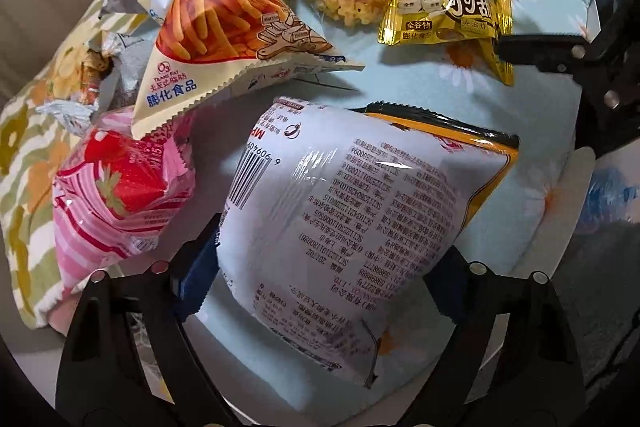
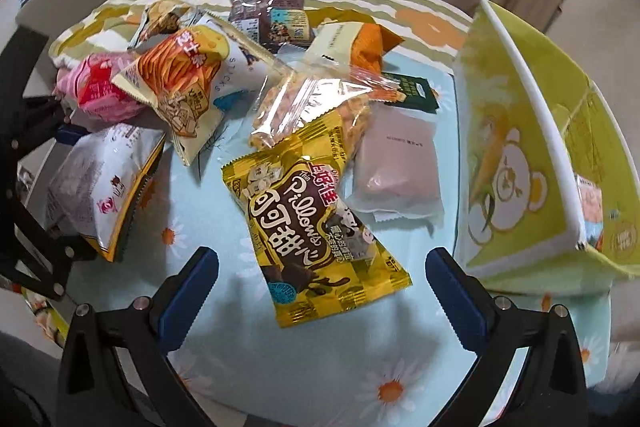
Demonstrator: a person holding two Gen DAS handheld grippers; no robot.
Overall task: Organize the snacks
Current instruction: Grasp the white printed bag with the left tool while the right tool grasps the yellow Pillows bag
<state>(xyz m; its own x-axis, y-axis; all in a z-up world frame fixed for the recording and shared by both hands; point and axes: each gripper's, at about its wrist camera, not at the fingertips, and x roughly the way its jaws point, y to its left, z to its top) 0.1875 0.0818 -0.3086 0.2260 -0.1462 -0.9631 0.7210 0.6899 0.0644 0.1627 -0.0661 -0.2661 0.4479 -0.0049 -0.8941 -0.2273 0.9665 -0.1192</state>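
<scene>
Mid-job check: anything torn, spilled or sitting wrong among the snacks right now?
One thing: the silver packet at the pile's left edge looks crumpled and torn open; spillage cannot be told. The green bear box sits tilted. The other packs look sealed.

Black tool (image 2: 322, 267) — blue pads (image 2: 188, 291), silver screws

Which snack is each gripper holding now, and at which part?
Left gripper: white printed puffed bag, gripped across its lower end. Right gripper: nothing; open above the yellow packet.
</scene>
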